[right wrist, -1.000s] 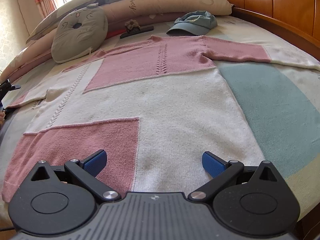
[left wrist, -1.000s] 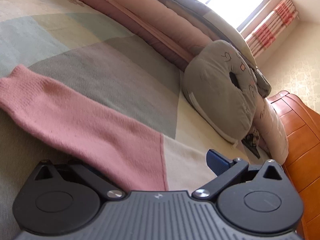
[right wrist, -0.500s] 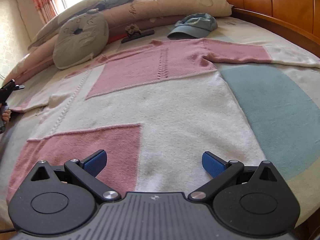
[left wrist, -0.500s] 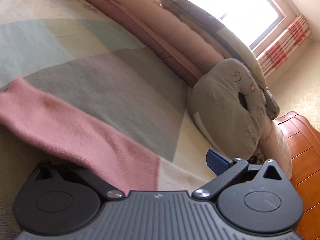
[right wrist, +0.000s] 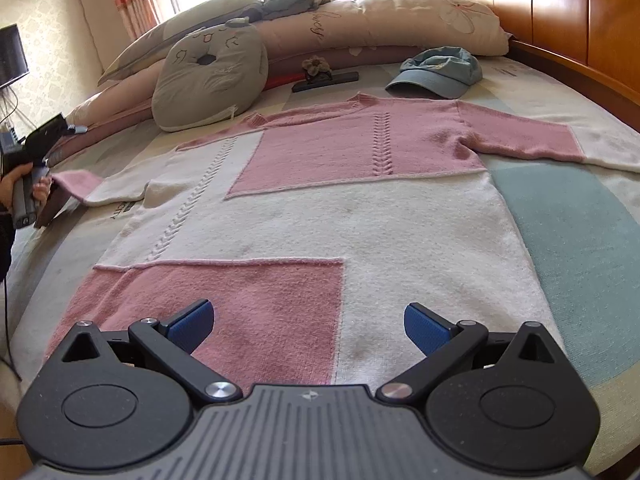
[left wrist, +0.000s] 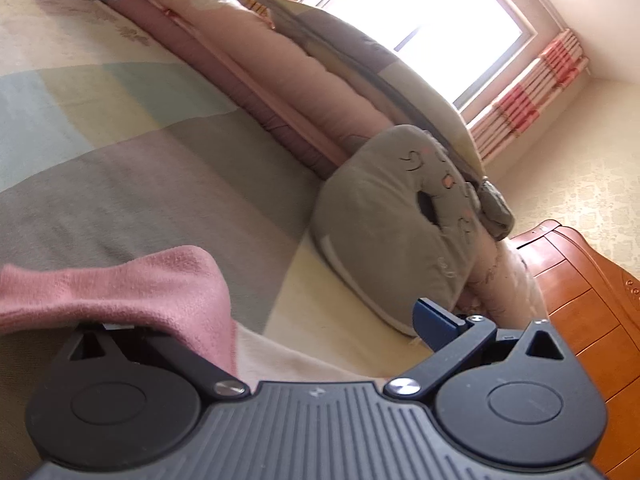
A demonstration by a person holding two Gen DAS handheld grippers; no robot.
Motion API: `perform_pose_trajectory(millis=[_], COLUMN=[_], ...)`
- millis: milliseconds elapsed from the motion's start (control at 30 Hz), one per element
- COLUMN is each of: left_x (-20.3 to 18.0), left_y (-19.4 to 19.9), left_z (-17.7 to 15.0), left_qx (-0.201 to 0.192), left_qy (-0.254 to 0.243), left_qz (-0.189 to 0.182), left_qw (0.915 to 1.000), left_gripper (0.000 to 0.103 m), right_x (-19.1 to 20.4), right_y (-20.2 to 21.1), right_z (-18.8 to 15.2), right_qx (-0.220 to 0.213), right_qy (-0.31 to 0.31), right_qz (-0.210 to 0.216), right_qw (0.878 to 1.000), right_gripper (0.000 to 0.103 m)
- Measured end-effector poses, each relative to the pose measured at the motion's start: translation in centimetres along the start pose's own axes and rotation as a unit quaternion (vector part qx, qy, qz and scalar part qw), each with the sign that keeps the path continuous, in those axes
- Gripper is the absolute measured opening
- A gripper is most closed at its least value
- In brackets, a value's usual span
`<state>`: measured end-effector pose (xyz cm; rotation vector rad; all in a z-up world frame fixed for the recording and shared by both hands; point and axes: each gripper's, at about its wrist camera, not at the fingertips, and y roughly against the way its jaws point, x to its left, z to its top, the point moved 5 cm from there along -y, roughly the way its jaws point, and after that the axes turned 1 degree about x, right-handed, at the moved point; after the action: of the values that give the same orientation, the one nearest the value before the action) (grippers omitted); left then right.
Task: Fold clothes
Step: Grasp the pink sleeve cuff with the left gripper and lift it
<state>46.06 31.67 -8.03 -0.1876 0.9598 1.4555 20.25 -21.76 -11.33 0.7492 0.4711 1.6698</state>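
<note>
A pink and white knitted sweater [right wrist: 320, 200] lies flat on the bed, front up, sleeves spread. My right gripper [right wrist: 307, 322] is open just above its hem. The left sleeve's pink cuff [left wrist: 132, 284] is bunched up and draped over the left finger of my left gripper [left wrist: 304, 316], hiding that finger. The right blue pad [left wrist: 434, 322] stands wide apart, so the jaws are open. In the right wrist view the left gripper [right wrist: 34, 160] sits at the sleeve end [right wrist: 76, 182], held by a hand.
A grey round cushion [right wrist: 212, 80], long pillows [right wrist: 360, 28], a blue cap [right wrist: 438, 72] and a dark flat object [right wrist: 324, 80] lie near the headboard [right wrist: 560, 12]. The bed's edge runs just below the right gripper.
The sleeve cuff has lifted and bunched up over the left gripper's finger, and the left camera has tilted up. The right gripper has barely moved.
</note>
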Motion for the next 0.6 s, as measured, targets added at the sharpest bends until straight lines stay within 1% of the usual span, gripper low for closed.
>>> perform_pose_trajectory(millis=[167, 333, 433, 600], left_x=[-3.0, -6.0, -7.8, -10.9], left_y=[-0.6, -1.3, -1.8, -2.4], left_z=[-0.6, -1.3, -1.8, -2.6], left_qx=[0.014, 0.027, 0.037, 0.041], left_qy=[-0.018, -0.02, -0.027, -0.035], left_qz=[-0.001, -0.005, -0.001, -0.005], left_qw=[0.9997, 0.9994, 0.999, 0.9985], left_gripper=[0.102, 0.102, 0.102, 0.102], right_x=[-0.4, -1.3, -2.0, -2.9], right_y=[0.8, 1.1, 1.1, 1.2], right_z=[0.0, -0.1, -0.3, -0.4], right_qx=[-0.006, -0.003, -0.001, -0.003], right_qy=[-0.003, -0.02, -0.025, -0.031], right_qz=[-0.001, 0.005, 0.012, 0.028], right_qw=[1.0, 1.0, 1.0, 0.999], right_gripper=[0.103, 0.103, 0.103, 0.103])
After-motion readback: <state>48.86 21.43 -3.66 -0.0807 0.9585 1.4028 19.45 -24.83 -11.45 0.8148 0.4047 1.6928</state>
